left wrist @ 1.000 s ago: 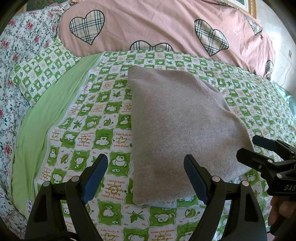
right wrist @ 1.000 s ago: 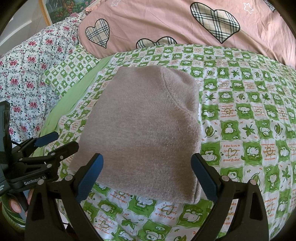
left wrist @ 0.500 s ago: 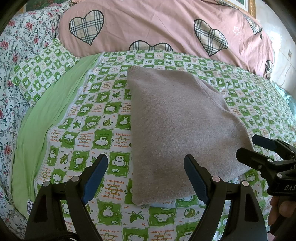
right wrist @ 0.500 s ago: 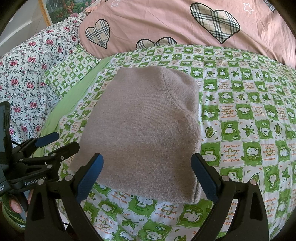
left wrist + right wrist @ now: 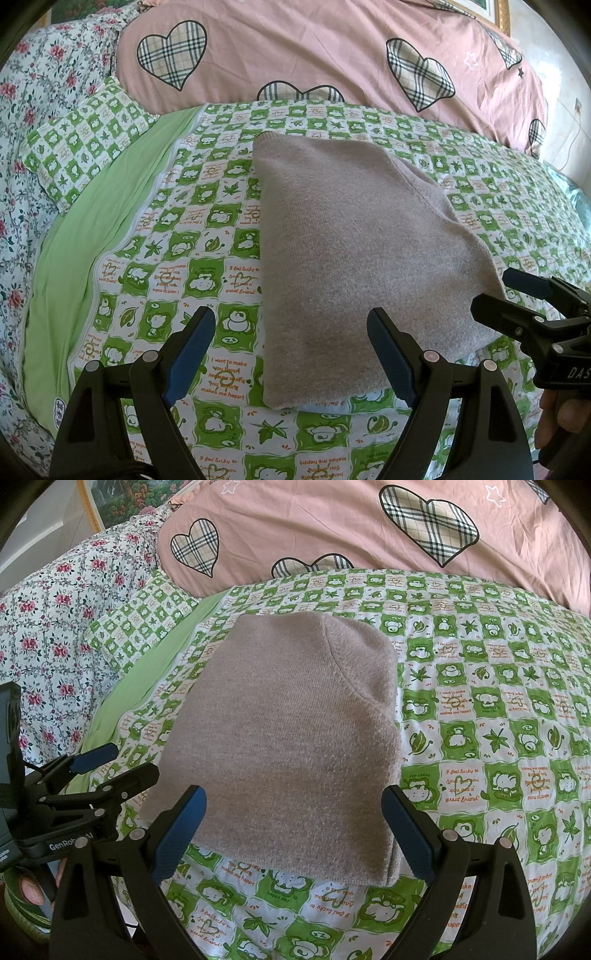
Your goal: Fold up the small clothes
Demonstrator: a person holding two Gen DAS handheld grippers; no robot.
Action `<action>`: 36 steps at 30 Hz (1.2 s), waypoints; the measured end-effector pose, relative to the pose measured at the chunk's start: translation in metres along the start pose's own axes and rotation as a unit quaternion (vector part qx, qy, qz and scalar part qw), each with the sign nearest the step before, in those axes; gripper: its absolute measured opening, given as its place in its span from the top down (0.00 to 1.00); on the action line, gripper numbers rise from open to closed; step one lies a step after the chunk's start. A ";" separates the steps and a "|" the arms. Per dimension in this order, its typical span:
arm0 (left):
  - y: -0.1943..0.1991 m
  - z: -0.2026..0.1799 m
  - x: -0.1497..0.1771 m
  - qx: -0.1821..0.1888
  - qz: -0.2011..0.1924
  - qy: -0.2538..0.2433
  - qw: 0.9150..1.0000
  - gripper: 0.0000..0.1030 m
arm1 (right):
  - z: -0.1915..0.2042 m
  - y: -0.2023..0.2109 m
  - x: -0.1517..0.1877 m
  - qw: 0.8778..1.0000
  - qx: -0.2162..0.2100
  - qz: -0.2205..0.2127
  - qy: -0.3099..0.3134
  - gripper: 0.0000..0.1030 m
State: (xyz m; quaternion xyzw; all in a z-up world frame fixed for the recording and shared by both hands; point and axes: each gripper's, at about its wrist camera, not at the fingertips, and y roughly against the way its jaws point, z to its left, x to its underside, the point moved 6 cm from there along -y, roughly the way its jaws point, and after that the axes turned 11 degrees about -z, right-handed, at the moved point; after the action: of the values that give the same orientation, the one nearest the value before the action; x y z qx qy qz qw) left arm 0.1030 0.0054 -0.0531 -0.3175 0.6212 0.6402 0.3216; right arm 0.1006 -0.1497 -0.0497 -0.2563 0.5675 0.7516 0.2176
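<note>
A folded grey-beige knit garment (image 5: 351, 251) lies flat on the green-and-white checked bed cover (image 5: 177, 229); it also shows in the right wrist view (image 5: 291, 738). My left gripper (image 5: 291, 350) is open and empty, held just above the garment's near left corner. My right gripper (image 5: 293, 827) is open and empty, held over the garment's near edge. Each gripper shows in the other's view: the right gripper (image 5: 517, 299) at the garment's right corner, the left gripper (image 5: 110, 768) at its left edge.
A pink duvet with plaid hearts (image 5: 332, 55) is piled at the back. A floral sheet (image 5: 55, 609) and a checked pillow (image 5: 85, 147) lie to the left. A plain green strip (image 5: 92, 236) runs along the cover's left side.
</note>
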 end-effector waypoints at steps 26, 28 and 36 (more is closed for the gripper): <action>-0.004 -0.004 -0.009 0.007 -0.001 -0.006 1.000 0.18 | 0.002 -0.006 -0.011 1.000 0.000 -0.005 0.001 0.07; -0.005 -0.003 -0.011 0.009 -0.003 -0.007 1.000 0.18 | 0.001 -0.006 -0.013 1.000 0.001 -0.007 0.000 0.07; -0.011 -0.002 -0.019 0.007 -0.012 -0.015 1.000 0.18 | -0.003 -0.012 -0.019 1.000 0.004 -0.012 -0.004 0.07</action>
State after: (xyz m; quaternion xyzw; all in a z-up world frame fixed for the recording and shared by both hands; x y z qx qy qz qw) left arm 0.1228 0.0029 -0.0438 -0.3133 0.6169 0.6368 0.3403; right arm 0.1235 -0.1498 -0.0475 -0.2590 0.5664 0.7479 0.2297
